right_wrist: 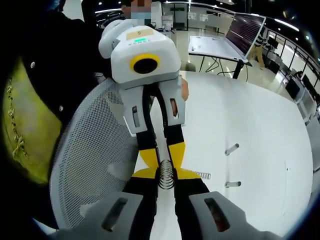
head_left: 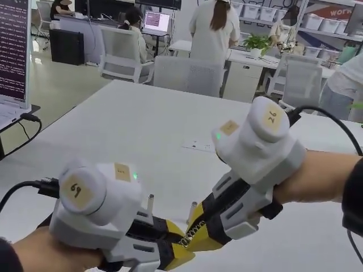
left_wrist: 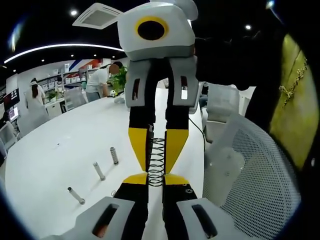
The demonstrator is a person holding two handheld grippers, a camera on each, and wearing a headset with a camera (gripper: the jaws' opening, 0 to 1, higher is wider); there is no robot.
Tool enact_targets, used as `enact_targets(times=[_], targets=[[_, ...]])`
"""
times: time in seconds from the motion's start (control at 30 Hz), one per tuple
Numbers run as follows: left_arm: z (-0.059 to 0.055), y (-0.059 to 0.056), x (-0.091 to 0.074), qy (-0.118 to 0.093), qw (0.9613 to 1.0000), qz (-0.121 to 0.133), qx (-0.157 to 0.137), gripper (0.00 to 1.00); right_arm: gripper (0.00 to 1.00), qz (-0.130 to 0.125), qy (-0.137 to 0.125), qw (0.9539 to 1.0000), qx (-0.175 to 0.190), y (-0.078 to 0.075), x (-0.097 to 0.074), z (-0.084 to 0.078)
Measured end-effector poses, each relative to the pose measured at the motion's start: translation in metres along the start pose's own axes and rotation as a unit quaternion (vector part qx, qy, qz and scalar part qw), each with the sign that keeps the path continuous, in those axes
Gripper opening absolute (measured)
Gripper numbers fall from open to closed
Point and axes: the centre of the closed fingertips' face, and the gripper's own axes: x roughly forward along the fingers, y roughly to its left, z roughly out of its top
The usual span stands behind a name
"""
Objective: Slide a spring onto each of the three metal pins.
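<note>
A metal spring [head_left: 190,233] spans between the tips of my two grippers, which meet nose to nose over the near edge of the white table [head_left: 142,130]. My left gripper [head_left: 180,254] comes in from the lower left, and my right gripper [head_left: 197,232] from the right. In the left gripper view the spring [left_wrist: 156,160] runs from my left gripper [left_wrist: 156,178] up into the right gripper [left_wrist: 156,149]. Both are shut on it. Three upright metal pins [left_wrist: 98,170] stand bare in a row. A second spring [right_wrist: 202,175] lies on the table near two pins [right_wrist: 231,149].
A white mesh chair [left_wrist: 255,170] sits just below the grippers at the table's edge. A laptop [head_left: 14,62] with a cable stands at the far left. Office chairs [head_left: 187,73] and people [head_left: 214,28] are behind the table. A small flat label [head_left: 198,146] lies mid-table.
</note>
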Motion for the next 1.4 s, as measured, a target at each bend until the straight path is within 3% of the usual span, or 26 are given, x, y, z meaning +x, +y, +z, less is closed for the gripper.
enact_targets(times=[0.8, 1.1, 1.4], targets=[[0.0003, 0.0007, 0.0029, -0.004, 1.0, -0.001, -0.002, 0.06, 0.08, 0.002, 0.026, 0.9996, -0.006, -0.0021, -0.0025, -0.0032], [0.0005, 0.0014, 0.0018, -0.008, 0.9998, 0.0, -0.018, 0.16, 0.08, 0.0, 0.032, 0.9995, -0.005, -0.0034, -0.0042, -0.0058], [-0.0031, 0.006, -0.0024, -0.006, 0.9992, 0.009, -0.039, 0.38, 0.08, -0.003, 0.035, 0.9994, -0.004, -0.0053, -0.0056, -0.0079]])
